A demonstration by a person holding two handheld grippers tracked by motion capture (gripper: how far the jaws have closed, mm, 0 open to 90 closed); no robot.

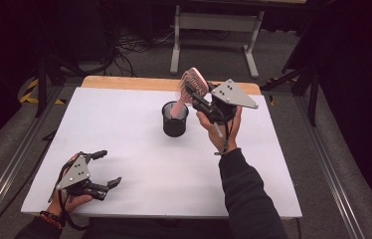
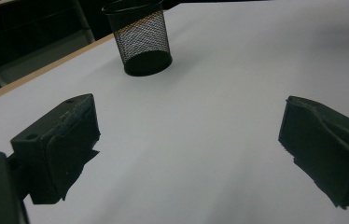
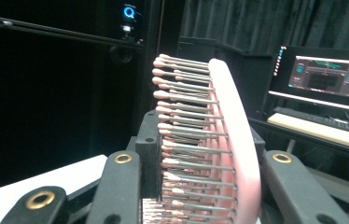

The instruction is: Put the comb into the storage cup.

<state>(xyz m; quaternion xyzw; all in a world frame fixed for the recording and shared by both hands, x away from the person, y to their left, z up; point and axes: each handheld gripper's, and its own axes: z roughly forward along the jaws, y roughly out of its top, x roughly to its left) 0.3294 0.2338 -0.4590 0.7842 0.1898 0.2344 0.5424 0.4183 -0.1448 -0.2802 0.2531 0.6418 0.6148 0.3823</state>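
Dark curtained room, grey floor (image 1: 139, 62), lit monitor (image 3: 329, 77)

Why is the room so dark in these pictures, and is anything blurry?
High view: the white table is brightly lit, its surroundings dim. Left gripper view: the jaws are soft and close, and the mesh cup is sharper. Right gripper view: the pink hairbrush is lit against black curtains, and a monitor glows, slightly blurred.

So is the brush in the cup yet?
Nearly. The right gripper is shut on the pink brush by its head, handle end dipping into the black mesh cup. Letting go is left. The left gripper rests open and empty near the table's front edge.
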